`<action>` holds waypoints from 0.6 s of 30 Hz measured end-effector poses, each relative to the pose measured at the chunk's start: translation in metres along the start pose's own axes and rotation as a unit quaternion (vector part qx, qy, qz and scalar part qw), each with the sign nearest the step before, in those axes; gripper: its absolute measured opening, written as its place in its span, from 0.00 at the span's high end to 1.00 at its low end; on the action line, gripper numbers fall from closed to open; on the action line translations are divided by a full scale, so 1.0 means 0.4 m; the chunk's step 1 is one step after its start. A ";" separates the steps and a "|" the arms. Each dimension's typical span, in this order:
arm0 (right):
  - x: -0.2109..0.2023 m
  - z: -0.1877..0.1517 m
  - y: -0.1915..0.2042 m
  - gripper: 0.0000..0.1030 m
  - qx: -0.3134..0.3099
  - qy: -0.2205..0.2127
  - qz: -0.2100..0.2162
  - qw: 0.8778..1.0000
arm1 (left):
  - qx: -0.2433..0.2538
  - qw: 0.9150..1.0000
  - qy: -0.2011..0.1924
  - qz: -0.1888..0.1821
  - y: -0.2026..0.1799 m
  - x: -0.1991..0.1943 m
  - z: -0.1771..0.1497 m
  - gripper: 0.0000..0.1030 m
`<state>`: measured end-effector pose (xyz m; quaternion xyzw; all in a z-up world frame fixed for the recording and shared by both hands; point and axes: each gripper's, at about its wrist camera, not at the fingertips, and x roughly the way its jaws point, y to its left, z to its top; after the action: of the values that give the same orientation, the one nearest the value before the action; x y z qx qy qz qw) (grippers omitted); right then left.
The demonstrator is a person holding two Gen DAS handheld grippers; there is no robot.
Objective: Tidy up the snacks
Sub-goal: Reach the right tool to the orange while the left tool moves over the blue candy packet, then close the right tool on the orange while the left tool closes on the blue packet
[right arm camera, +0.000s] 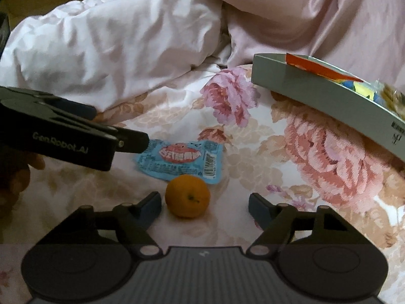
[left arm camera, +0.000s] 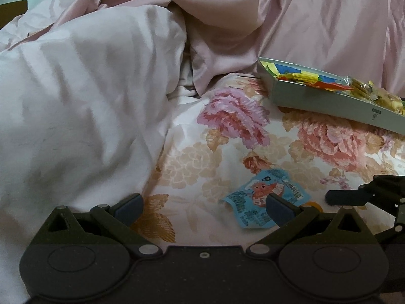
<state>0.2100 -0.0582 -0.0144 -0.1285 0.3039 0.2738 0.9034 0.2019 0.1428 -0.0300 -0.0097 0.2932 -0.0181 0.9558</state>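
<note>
Right gripper [right arm camera: 205,205] sits low over the floral bedsheet [right arm camera: 253,157], jaws apart, a small orange fruit [right arm camera: 187,195] between the fingertips. Left pad is just beside the fruit, right pad well clear of it; neither presses on it. Fruit rests on the sheet, stem end facing the camera.

Left gripper [left arm camera: 203,202] has jaws wide, nothing gripped. Its right fingertip overlaps the blue snack packet [left arm camera: 263,197] in the left wrist view; contact can't be confirmed. In the right wrist view the same gripper comes in from the left edge, its tip at the packet's [right arm camera: 178,160] left end.

Packet lies flat on the sheet, red cartoon print and barcode up, touching or just behind the fruit. In the left wrist view only an orange sliver of the fruit shows, behind the right finger.

Grey tray [right arm camera: 316,101] sits to the right and further back on the sheet, tilted, holding colourful wrapped snacks [left arm camera: 303,76] and a clear bag of yellowish pieces at its right end. Well apart from packet and fruit.

Crumpled pink duvet [left arm camera: 88,88] piled behind and to the left.
</note>
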 end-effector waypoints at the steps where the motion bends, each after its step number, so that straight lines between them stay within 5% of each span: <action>1: -0.001 0.000 -0.002 0.31 0.002 -0.001 0.001 1.000 | 0.002 1.000 0.000 -0.004 -0.002 0.002 0.000 0.01; 9: -0.008 -0.006 -0.006 0.60 0.008 -0.016 0.019 1.000 | 0.016 0.999 -0.015 -0.043 -0.010 0.009 0.017 0.01; 18: -0.069 -0.038 -0.049 0.62 0.038 -0.019 -0.009 0.999 | 0.086 0.990 -0.008 -0.109 -0.049 0.062 0.024 0.01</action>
<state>0.1956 -0.0918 -0.0077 -0.0915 0.2953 0.2558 0.9159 0.2274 0.1222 -0.0352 0.0407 0.2798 -0.1476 0.9478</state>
